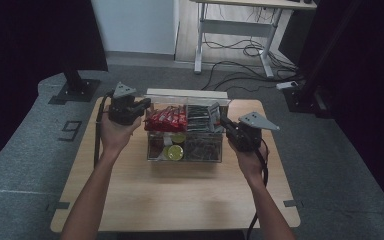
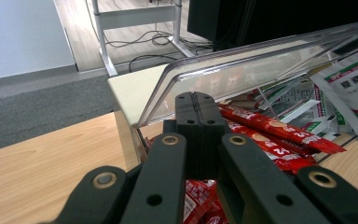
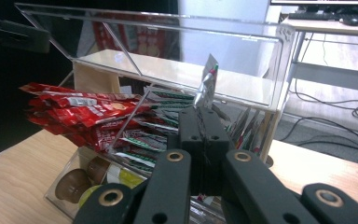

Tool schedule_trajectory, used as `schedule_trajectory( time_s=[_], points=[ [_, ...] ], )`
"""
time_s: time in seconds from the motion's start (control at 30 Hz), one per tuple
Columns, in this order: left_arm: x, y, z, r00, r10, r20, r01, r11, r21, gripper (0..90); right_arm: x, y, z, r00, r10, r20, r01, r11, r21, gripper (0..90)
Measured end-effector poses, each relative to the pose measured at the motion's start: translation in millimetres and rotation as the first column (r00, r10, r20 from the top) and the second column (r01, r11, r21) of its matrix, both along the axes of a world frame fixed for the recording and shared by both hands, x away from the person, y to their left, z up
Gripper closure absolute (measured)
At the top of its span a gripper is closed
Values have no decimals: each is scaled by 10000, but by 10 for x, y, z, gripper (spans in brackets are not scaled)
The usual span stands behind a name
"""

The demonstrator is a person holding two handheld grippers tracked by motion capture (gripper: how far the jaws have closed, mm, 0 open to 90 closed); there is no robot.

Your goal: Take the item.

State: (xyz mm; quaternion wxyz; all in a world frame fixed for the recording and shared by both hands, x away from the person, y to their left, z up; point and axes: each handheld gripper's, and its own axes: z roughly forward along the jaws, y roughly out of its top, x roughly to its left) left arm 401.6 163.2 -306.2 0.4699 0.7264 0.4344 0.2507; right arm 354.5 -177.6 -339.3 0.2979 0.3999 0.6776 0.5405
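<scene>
**Clear box between two tongs**

A clear organiser box (image 1: 185, 150), lid up, sits mid-tabletop (image 1: 180, 195) holding red sachets (image 1: 166, 119). Left tongs (image 1: 145, 105) are pressed together; right tongs (image 3: 204, 122) pinch a sachet (image 3: 206, 86). Beyond: grey carpet, desk legs (image 1: 198, 45), cables.

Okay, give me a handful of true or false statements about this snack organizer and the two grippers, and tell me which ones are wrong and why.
1. The right gripper pinches a silver sachet. True.
2. The clear organizer box has its lid closed flat. False: the lid stands open.
3. The red stick packets lie in the box's left rear compartment. True.
4. The left gripper holds a red packet. False: its jaws are shut on nothing, above the packets.
5. Round capsules sit in a front compartment. True.
</scene>
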Motion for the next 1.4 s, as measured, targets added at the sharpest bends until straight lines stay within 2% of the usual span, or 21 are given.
schedule_trajectory(
  time_s=[0.53, 0.87, 1.1, 1.4],
  points=[
    [0, -1, 0, 10000, 10, -14, -10, 10000, -20, 900, -214, -197, -64, 9996, 70, 260, -75, 9998, 201, 897],
    [-3, -3, 0, 10000, 18, -16, -18, 10000, -1, 900, -288, -266, -128, 9997, 186, 155, -191, 9993, 335, 897],
    [-6, -6, 3, 10000, 31, -16, -31, 10000, 48, 900, -383, -358, -187, 9997, 227, 126, -234, 9979, 605, 897],
    [-7, -6, 0, 10000, 48, -9, -48, 10000, 17, 900, -510, -463, -294, 9998, 161, 106, -168, 9977, 656, 897]
  ],
)
